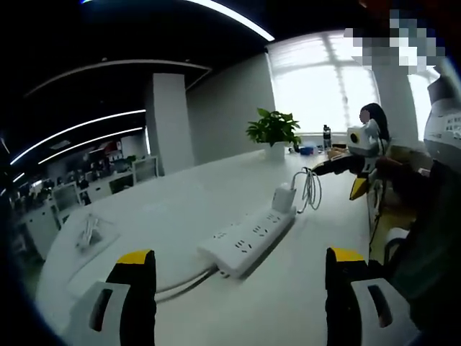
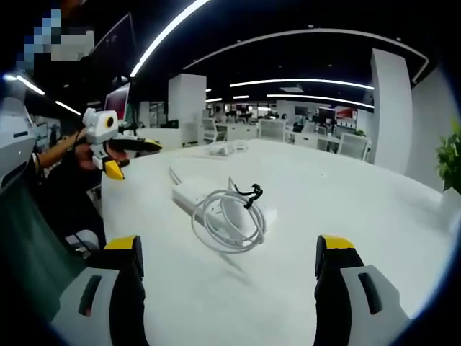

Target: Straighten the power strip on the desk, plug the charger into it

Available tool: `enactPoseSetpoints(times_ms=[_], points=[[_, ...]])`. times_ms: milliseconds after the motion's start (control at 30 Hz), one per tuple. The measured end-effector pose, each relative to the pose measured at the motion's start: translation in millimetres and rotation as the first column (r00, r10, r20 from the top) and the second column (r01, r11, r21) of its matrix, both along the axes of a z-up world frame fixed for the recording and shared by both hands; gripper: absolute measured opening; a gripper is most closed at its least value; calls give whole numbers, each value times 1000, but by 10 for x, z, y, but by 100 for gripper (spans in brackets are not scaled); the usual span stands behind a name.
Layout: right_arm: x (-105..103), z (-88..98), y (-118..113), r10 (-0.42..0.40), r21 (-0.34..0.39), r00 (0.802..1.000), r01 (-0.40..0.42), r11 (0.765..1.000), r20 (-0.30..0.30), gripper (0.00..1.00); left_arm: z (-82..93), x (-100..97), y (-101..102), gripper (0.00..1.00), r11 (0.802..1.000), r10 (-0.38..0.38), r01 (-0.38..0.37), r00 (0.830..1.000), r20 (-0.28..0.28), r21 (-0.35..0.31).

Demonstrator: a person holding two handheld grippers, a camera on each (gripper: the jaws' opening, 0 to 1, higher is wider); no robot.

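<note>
Already the white power strip [image 1: 248, 240] lies slantwise on the white desk [image 1: 180, 202], the charger [image 1: 282, 198] standing at its far end beside its coiled cable [image 2: 227, 220]. Left gripper [image 1: 241, 303] and right gripper [image 2: 227, 288] hover wide open, holding nothing. Judging by this, straightening comes next: close in on the strip

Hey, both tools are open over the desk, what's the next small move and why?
Probably ease the left tool forward onto the near end of the white power strip. The strip lies at a slant on the desk, the charger with its coiled cable sits at its far end, and both tools are open and holding nothing.
</note>
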State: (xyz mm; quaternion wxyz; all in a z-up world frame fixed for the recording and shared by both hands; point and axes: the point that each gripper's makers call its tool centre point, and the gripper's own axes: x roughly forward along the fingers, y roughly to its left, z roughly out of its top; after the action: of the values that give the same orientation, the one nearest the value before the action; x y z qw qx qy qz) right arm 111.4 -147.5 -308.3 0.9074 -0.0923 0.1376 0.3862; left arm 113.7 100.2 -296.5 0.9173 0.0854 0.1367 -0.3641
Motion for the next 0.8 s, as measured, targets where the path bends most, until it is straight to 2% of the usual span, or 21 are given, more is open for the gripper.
enactPoseSetpoints(times_ms=[433,800], points=[[8,-21,-4,-2,5,1000,2,1000,-3,99,-28,6,-31,99,1000,-14,14,1000,-9,16],[26,-29,14,-4,12,1000,4,1000,-2,99,-53,2,-52,99,1000,-16,16,1000,-14,1]])
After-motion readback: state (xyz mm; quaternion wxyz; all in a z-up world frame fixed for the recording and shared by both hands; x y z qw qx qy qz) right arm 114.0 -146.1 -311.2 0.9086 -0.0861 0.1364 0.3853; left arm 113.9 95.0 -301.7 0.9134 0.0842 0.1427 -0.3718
